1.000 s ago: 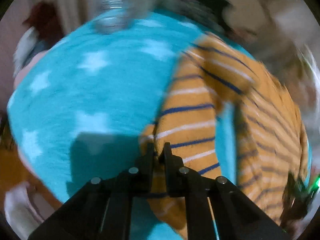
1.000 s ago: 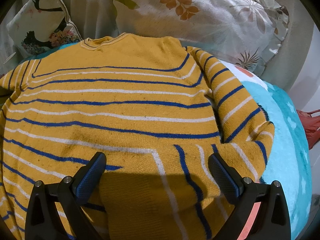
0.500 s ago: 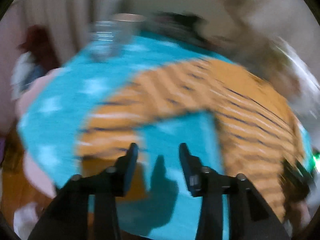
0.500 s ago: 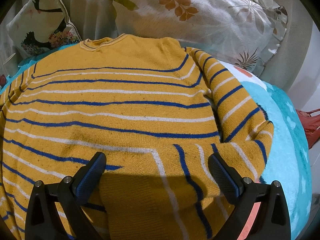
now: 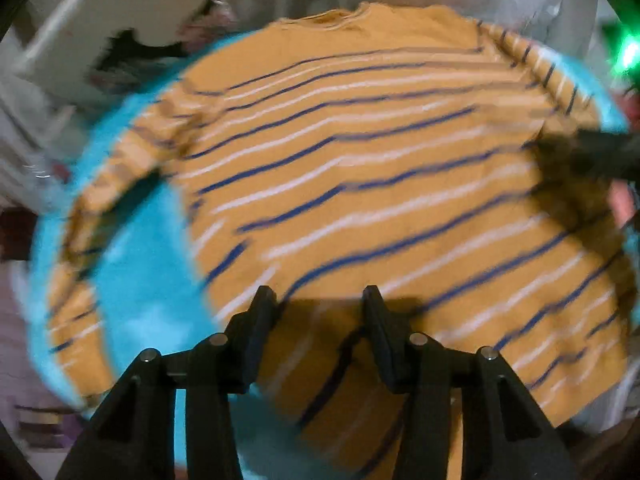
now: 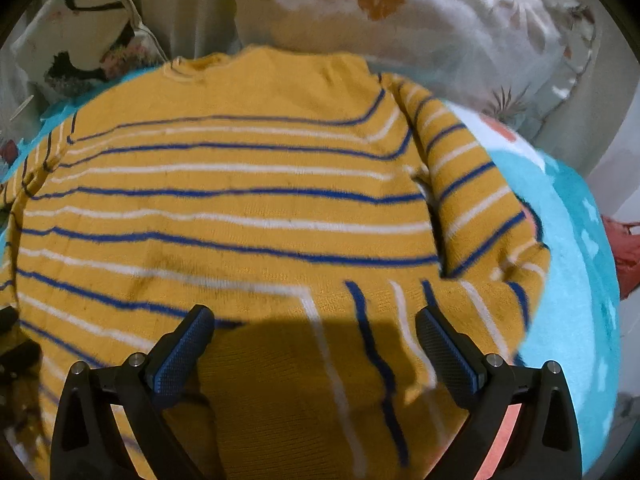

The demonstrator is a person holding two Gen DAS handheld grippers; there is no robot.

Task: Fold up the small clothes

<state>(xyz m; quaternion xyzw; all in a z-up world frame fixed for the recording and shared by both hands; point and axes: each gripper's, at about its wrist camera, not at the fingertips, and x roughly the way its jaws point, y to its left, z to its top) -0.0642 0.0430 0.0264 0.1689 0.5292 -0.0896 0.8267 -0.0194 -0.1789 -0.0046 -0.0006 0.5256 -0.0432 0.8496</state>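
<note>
Both grippers — left (image 5: 318, 300) and right (image 6: 314, 330) — are hovering released over the sweater (image 6: 240, 220) hem, likely lining up a fold.

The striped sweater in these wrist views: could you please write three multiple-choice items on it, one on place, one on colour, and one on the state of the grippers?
1. What does the sweater lie on?
A. a turquoise blanket
B. a wooden floor
C. a metal tray

2. What colours are the sweater's stripes?
A. red and green
B. blue and white
C. black and pink

3. How do the two grippers stand?
A. both shut on the sweater
B. left shut, right open
C. both open, gripping nothing

Answers:
1. A, since the turquoise blanket shows along the sweater's edges in both views.
2. B, since blue and white lines alternate across the mustard knit.
3. C, since the left gripper and the right gripper each show a clear gap between the fingers, with the sweater's lower part seen through it.
</note>
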